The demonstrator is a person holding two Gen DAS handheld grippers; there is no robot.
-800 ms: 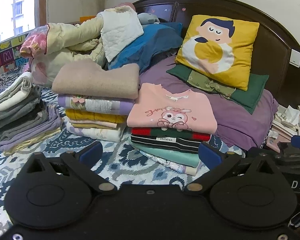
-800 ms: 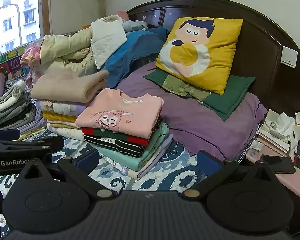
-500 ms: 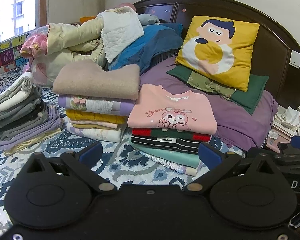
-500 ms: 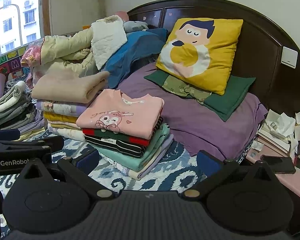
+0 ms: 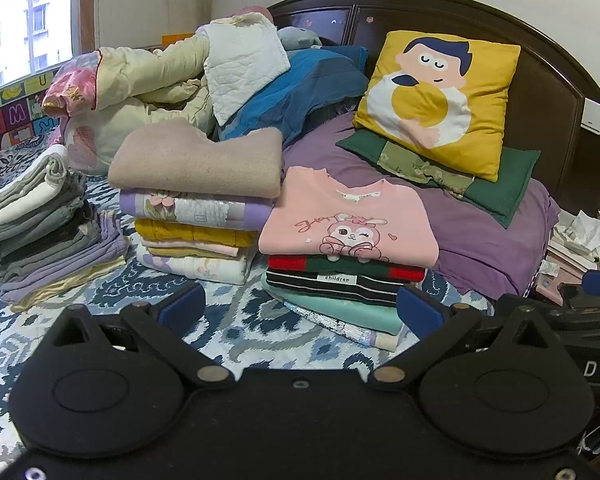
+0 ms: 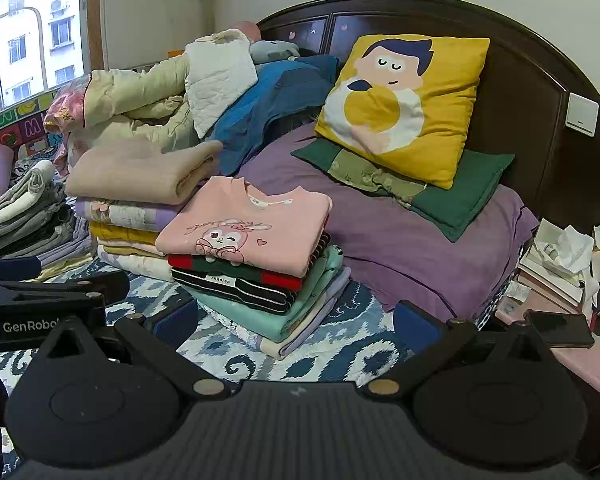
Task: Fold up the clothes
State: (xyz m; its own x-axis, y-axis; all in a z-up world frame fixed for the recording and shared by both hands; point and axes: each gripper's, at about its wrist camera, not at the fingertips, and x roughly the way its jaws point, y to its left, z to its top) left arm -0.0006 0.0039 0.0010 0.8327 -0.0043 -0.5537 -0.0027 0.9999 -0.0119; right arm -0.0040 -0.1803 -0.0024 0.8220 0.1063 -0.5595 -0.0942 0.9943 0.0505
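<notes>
Three stacks of folded clothes lie on the patterned bedspread (image 5: 244, 320). A pink rabbit sweatshirt (image 5: 348, 216) (image 6: 244, 224) tops the right stack. A beige sweater (image 5: 196, 160) (image 6: 136, 172) tops the middle stack. Grey and lilac garments (image 5: 40, 232) form the left stack. My left gripper (image 5: 298, 310) hovers open and holding nothing in front of the stacks. My right gripper (image 6: 294, 324) is also open with nothing in it, just right of the left one, whose arm (image 6: 40, 296) shows at the left edge of the right wrist view.
A heap of unfolded bedding and jackets (image 5: 172, 76) sits behind the stacks. A yellow cartoon cushion (image 5: 440, 100) leans on the dark headboard (image 6: 520, 92) over a purple pillow (image 6: 400, 248). Books, papers and a phone (image 6: 560, 328) clutter the bedside at right.
</notes>
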